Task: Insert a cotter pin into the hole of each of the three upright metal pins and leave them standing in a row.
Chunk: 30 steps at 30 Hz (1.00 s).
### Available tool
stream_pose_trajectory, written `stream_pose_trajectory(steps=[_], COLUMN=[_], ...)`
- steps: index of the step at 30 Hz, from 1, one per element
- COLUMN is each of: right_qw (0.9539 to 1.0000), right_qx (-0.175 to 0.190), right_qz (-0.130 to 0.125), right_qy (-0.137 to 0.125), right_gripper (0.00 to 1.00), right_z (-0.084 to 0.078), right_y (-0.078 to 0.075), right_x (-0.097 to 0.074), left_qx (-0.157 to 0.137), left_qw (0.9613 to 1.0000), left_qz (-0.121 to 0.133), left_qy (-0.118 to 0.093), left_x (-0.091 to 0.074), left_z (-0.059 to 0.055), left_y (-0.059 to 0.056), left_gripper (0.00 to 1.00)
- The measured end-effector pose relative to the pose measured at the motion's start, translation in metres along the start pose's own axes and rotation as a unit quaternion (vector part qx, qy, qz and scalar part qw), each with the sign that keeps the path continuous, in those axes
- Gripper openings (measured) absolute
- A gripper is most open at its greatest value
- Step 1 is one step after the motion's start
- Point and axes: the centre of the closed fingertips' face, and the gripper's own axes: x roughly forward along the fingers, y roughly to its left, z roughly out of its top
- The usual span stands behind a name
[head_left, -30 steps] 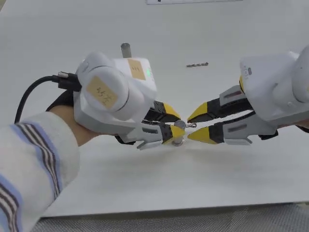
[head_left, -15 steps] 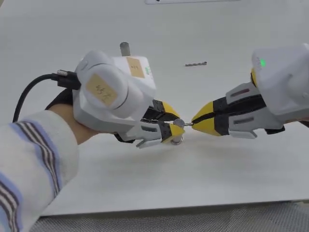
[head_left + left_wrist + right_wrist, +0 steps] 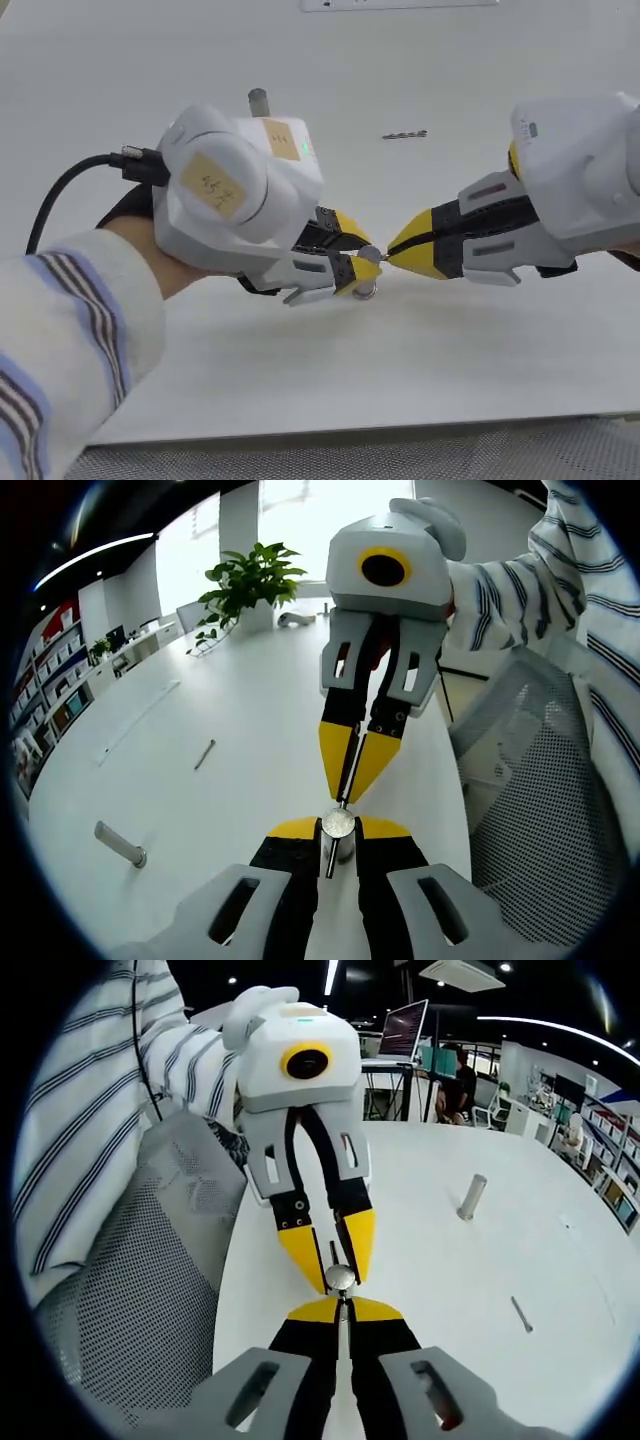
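the left gripper (image 3: 362, 262) has its two yellow-tipped jaws clamped on a metal pin (image 3: 338, 824), one jaw on each side just under its round head. the metal pin stands roughly upright over the white table (image 3: 330, 370); whether its foot touches the top cannot be told. straight across from the metal pin, the right gripper (image 3: 392, 258) points at it with its jaws pressed together on a thin cotter pin (image 3: 345, 794), whose free end reaches the metal pin's head. whether that end sits in the hole is too small to tell. in the head view the two grippers meet nose to nose at the metal pin, the left gripper on its left and the right gripper on its right. beyond the metal pin and to its left, past the left gripper's white body, a second metal pin (image 3: 258, 98) stands upright on the table, well apart. beyond the metal pin and a little to its right, a loose cotter pin (image 3: 405, 134) lies flat, also well apart. in the left gripper view a potted plant (image 3: 250, 580) stands far behind the metal pin at the table's far end
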Motion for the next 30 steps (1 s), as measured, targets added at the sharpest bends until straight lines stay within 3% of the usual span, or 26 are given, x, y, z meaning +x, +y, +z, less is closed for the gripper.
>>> stream_pose_trajectory(steps=[10, 14, 22, 30], right_qw=[0.9998, 0.9996, 0.9992, 0.9983], right_qx=[0.010, 0.019, 0.031, 0.047], right_qz=[-0.014, -0.020, -0.026, -0.035], right_qy=[0.002, -0.002, 0.000, -0.007], right_gripper=[0.00, 0.06, 0.11, 0.14], right_z=[-0.003, -0.003, -0.005, -0.003], right_y=[-0.003, -0.003, 0.001, 0.003], right_x=[-0.002, -0.006, -0.004, 0.000], left_qx=[-0.005, 0.001, -0.024, -0.083], left_qw=[1.0000, 0.9999, 0.9978, 0.9890], left_qz=[0.002, 0.011, 0.044, 0.072], left_qy=[-0.005, -0.008, -0.044, -0.099], left_x=[0.000, -0.006, -0.027, -0.065], left_z=[-0.001, 0.000, 0.008, 0.007], left_y=[0.000, 0.001, 0.005, -0.003], left_gripper=[0.10, 0.12, 0.36, 0.58])
